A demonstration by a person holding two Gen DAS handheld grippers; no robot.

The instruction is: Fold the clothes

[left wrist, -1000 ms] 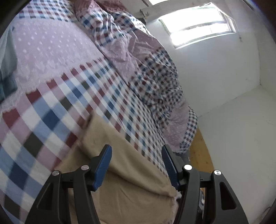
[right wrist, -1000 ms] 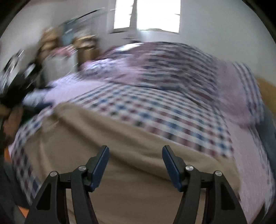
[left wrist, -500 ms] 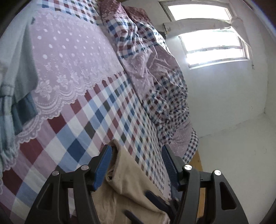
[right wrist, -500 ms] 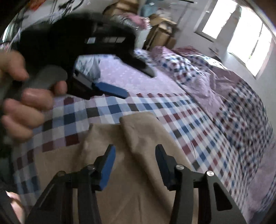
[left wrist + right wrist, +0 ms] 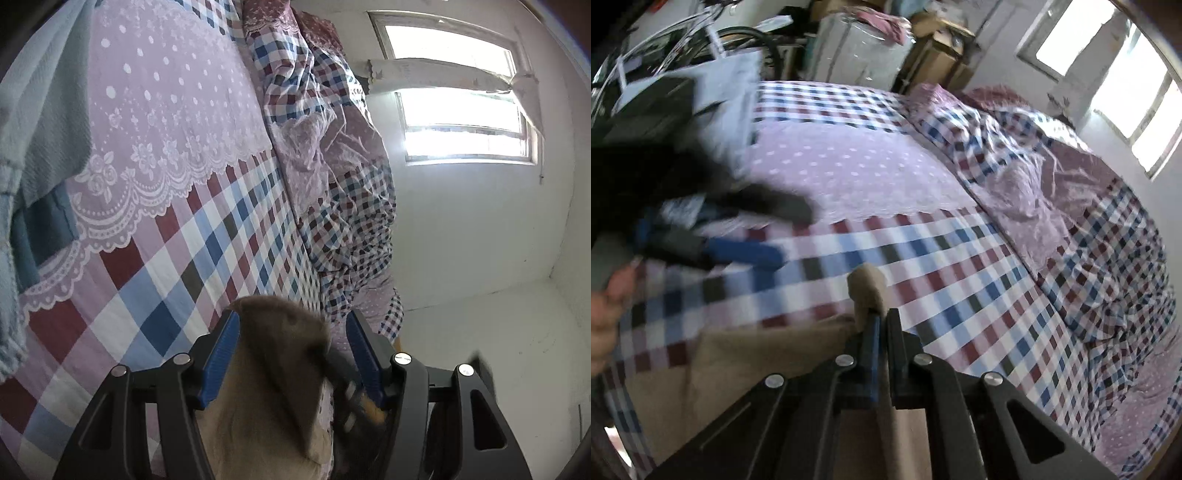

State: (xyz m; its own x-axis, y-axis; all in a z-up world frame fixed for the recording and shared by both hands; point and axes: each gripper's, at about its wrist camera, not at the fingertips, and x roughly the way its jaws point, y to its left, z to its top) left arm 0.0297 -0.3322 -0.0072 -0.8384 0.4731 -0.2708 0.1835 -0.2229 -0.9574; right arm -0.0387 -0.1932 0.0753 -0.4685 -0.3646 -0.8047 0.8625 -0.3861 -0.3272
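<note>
A beige garment (image 5: 757, 358) lies on the checked bedsheet (image 5: 960, 280) near the bed's front edge. My right gripper (image 5: 882, 325) is shut on a raised fold of it, and a beige tip (image 5: 868, 284) pokes up past the fingers. In the left wrist view the same beige garment (image 5: 273, 354) bulges up between the blue pads of my left gripper (image 5: 291, 350), which stands open around it. The right wrist view shows the left gripper as a blur (image 5: 738, 254), held by a hand (image 5: 605, 314) at the left edge.
A pale blue garment (image 5: 37, 129) lies on the pink lace-trimmed sheet (image 5: 166, 110) at the left. A crumpled checked quilt (image 5: 1089, 221) runs along the far side of the bed. Boxes and clutter (image 5: 938, 44) stand behind the bed's head.
My right gripper has gone from open to shut on a fold of the beige garment. The left gripper shifted, and the cloth now bulges higher between its open fingers.
</note>
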